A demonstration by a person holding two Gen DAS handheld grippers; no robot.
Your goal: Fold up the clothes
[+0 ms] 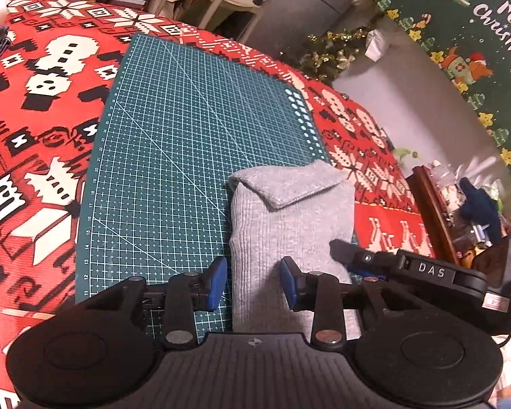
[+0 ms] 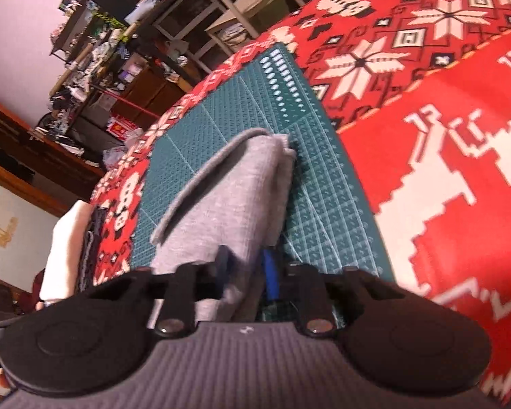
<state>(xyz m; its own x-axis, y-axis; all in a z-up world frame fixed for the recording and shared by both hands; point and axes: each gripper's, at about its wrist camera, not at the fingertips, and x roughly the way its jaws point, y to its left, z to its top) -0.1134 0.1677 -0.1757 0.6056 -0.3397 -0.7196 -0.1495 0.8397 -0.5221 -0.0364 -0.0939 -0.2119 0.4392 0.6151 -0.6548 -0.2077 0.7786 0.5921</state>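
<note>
Left gripper [image 1: 252,281]: we see both blue-padded fingers spread apart, one on each side of the near end of the folded grey ribbed knit garment [image 1: 289,225], neither pad clearly pressing the cloth. Right gripper [image 2: 247,272]: its fingers are clenched on a bunched edge of the same garment [image 2: 231,197], and grey fabric fills the narrow gap between the blue pads. In the left wrist view the right gripper's black body, lettered "DAS", comes in from 3 o'clock and reaches the garment's side.

The garment is a long narrow bundle with fine vertical ribs and a soft flap turned over at its far end. It lies on the 3 o'clock edge of the dark green gridded cutting mat [image 1: 173,143], which is smooth, with pale ruled lines and diagonals.

We note the mat rests on a red, white and black pixel-pattern Christmas tablecloth [image 1: 44,109]. A green "Merry Christmas" banner [image 1: 466,34] hangs at 1 o'clock in the left view. Cluttered shelves [image 2: 95,51] stand at 11 o'clock in the right view.
</note>
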